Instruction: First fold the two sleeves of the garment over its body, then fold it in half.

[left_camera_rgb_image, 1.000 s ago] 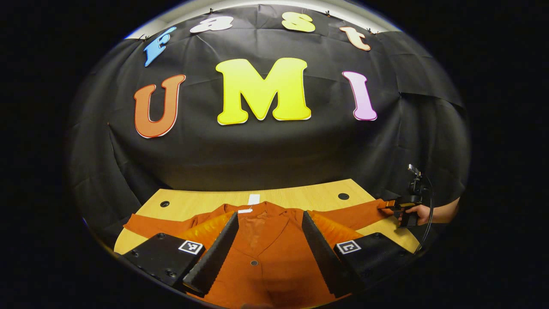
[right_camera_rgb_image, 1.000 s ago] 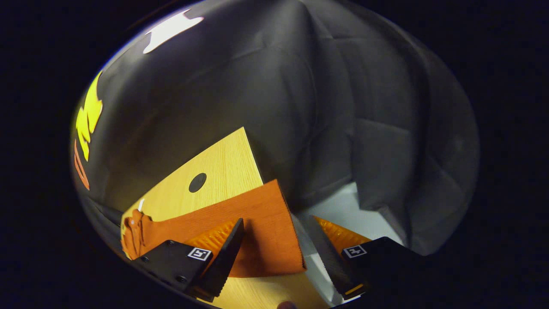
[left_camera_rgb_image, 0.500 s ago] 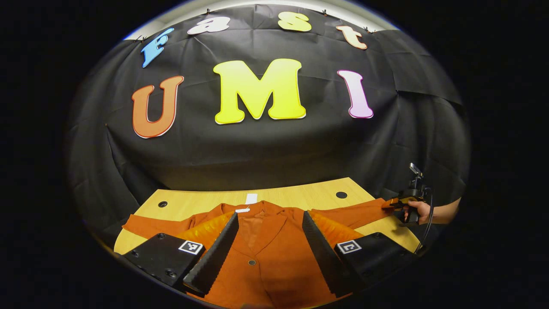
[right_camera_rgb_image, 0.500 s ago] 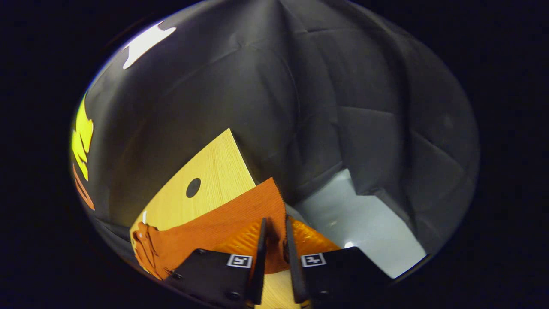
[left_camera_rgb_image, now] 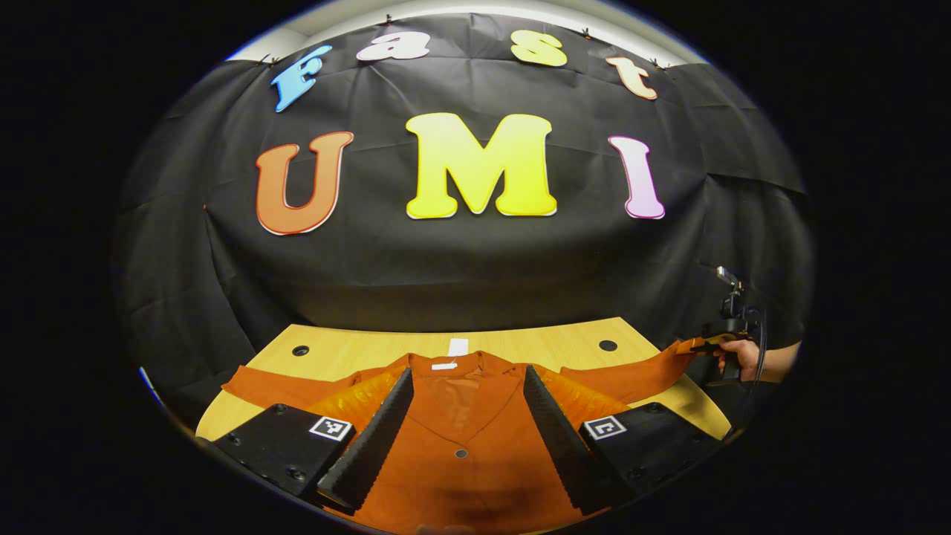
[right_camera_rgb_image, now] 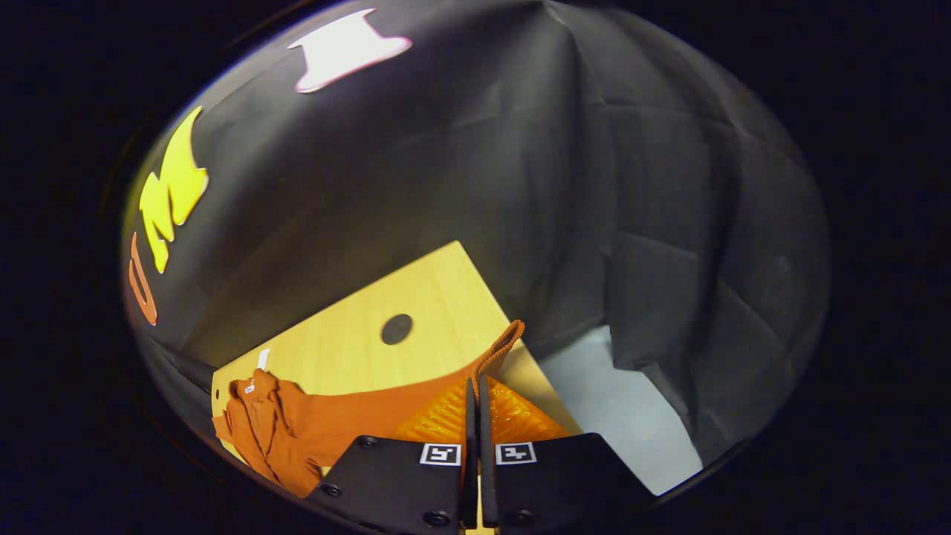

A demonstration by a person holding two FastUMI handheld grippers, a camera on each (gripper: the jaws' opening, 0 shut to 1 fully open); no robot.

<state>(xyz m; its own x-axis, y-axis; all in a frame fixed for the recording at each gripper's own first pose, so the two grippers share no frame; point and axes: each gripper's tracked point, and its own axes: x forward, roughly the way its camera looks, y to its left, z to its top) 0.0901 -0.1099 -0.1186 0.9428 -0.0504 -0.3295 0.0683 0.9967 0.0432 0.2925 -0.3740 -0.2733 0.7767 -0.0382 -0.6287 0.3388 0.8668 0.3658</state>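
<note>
1. The rust garment (left_camera_rgb_image: 461, 431) lies flat on the wooden worktop (left_camera_rgb_image: 520, 343), collar toward 12 o'clock.
2. The right claw (right_camera_rgb_image: 475, 386) pinches the sleeve cuff (right_camera_rgb_image: 496, 349) at the worktop's corner.
3. The left claw (left_camera_rgb_image: 464, 416) hangs wide above the garment's chest.
4. Black cloth wall (left_camera_rgb_image: 475, 260) stands behind.

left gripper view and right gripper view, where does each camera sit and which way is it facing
Left gripper view: rides the open left gripper over the jacket, facing the booth wall; the right gripper and a hand show far right.
Right gripper view: rides the right gripper, shut on the sleeve cuff at the table end, facing along the table.
Shared: jacket, table.
</note>
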